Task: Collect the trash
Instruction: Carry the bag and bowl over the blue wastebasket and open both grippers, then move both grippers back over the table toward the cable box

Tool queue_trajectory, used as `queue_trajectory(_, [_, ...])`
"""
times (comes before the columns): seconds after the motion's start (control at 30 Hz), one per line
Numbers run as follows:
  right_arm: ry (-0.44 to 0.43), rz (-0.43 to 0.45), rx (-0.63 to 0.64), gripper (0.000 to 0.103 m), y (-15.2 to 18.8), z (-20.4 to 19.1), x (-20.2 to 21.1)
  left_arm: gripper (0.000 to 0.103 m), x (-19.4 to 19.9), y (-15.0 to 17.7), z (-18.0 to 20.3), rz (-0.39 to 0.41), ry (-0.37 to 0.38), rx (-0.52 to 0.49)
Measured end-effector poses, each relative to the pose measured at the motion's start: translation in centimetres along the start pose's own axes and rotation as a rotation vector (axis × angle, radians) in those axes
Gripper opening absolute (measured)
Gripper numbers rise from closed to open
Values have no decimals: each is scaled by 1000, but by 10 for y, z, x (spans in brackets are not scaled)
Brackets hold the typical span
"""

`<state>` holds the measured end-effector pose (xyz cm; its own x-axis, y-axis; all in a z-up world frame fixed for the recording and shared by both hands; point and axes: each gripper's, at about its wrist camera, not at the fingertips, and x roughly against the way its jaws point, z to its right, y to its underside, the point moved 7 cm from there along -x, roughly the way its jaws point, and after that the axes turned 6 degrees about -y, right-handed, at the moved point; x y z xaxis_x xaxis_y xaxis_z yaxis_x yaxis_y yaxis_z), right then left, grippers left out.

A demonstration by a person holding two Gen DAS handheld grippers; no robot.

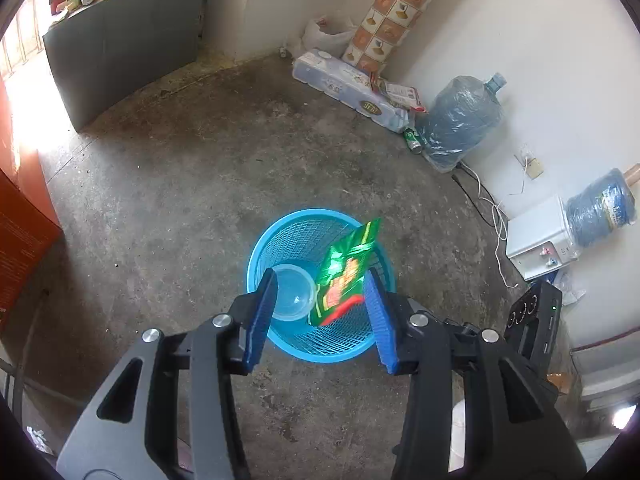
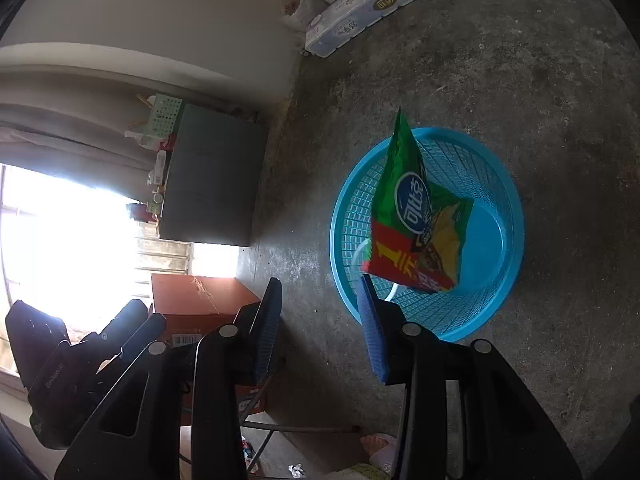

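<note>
Left wrist view first: your left gripper [image 1: 320, 300] is pointing down at the blue mesh basket [image 1: 280, 232] sitting on the concrete floor [image 1: 200, 180]. The jaws are spread apart and not gripping anything. A green and red snack bag [image 1: 346, 272] sits between the blue pads, tilted, its top corner poking above the basket's rim on the far right; it looks clear of both pads. A clear plastic cup [image 1: 291, 292] is down in the basket, just beside the bag on the left. Along the far wall there's a pack of toilet rolls [image 1: 348, 88], a green can [image 1: 413, 140] and a water jug wrapped in plastic [image 1: 460, 120].

Right wrist view: everything's rolled sideways here. Your right gripper [image 2: 320, 304] is also released, jaws apart with nothing between them, just bare floor. The basket [image 2: 500, 280] is ahead and to the right, with the snack bag [image 2: 416, 216] standing tilted over it, one corner sticking up past the far rim. Can't tell whether it's resting on the basket's bottom. An orange cardboard box [image 2: 192, 300] sits off to the left.
</note>
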<state>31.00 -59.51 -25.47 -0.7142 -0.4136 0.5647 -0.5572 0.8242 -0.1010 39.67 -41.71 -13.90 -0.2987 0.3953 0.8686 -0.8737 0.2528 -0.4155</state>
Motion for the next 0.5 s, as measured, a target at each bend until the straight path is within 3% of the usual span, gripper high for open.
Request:
queue_trajectory(0.17, [16,18,3,39,23,13,20,45,35,9,-5,52,8,-48])
queue_trajectory(0.3, [99,40,126,39,42,-8,48,50,82,18,-14,111,36,-68])
queue_trajectory(0.4, [179,101,306,54,61,-48,77,54,131,34,-27,181,46,-94])
queue_trajectory(0.47, [204,172,457,72,76,-81,97,55,166,48,-39,240,29,-96])
queue_trajectory(0.5, [218,212,528,89,85,-99,107,57,184,57,-43,267,23,-108])
